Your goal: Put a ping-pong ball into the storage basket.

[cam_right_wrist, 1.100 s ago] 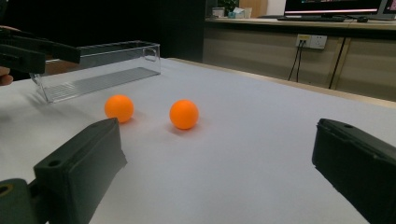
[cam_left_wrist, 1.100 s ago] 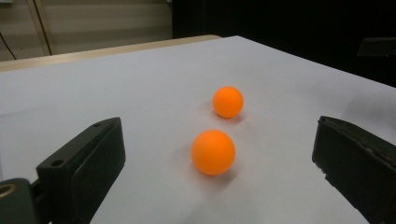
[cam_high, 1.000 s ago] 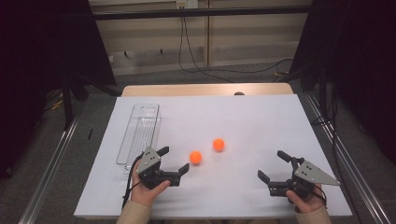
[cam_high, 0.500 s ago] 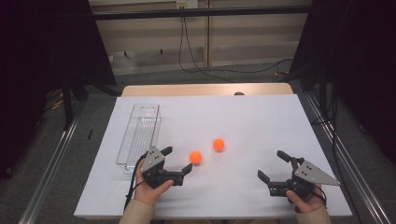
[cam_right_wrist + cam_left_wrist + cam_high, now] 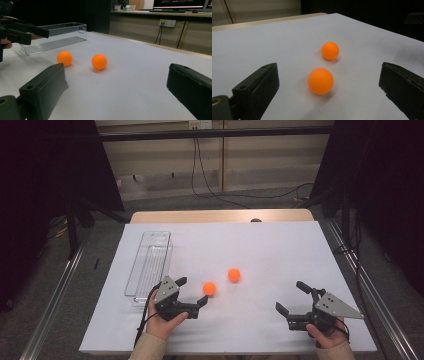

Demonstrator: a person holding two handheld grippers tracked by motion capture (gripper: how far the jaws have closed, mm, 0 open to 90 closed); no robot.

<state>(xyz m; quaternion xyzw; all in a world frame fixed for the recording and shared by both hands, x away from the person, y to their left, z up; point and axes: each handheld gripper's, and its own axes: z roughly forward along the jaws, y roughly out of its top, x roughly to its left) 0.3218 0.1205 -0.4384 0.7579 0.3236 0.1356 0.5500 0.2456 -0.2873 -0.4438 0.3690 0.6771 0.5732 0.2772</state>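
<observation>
Left gripper view looks straight down the left tongs point(image 5: 324, 100), whose two black jaws stand wide apart with nothing between them but bare white bench. The nearer orange ball point(image 5: 320, 81) sits just ahead of the jaw tips, close to the midline of the gap and slightly toward the left jaw. It is not touched by either jaw. Directly beyond it, near but apart, rests the farther orange ball point(image 5: 330, 50), so the two balls line up almost along the tongs' own pointing direction.

In the high view the left tongs point(image 5: 192, 292) lie low on the bench point(image 5: 280, 250) with the nearer ball point(image 5: 209, 288) just off their tips, up and to the right. The second ball point(image 5: 234, 275) lies a little past it on the same diagonal. The right tongs point(image 5: 292, 297) are likewise spread wide and hold nothing; they sit well apart from both balls, toward the near right corner. So the left hand is clearly the nearer one, and a short push forward along that diagonal should bring the nearer ball between its jaws. A ball has no long axis, so jaw angle matters little.

A clear plastic tray point(image 5: 150, 262) stands just beyond the left hand point(image 5: 162, 320), on the far side from the balls.
</observation>
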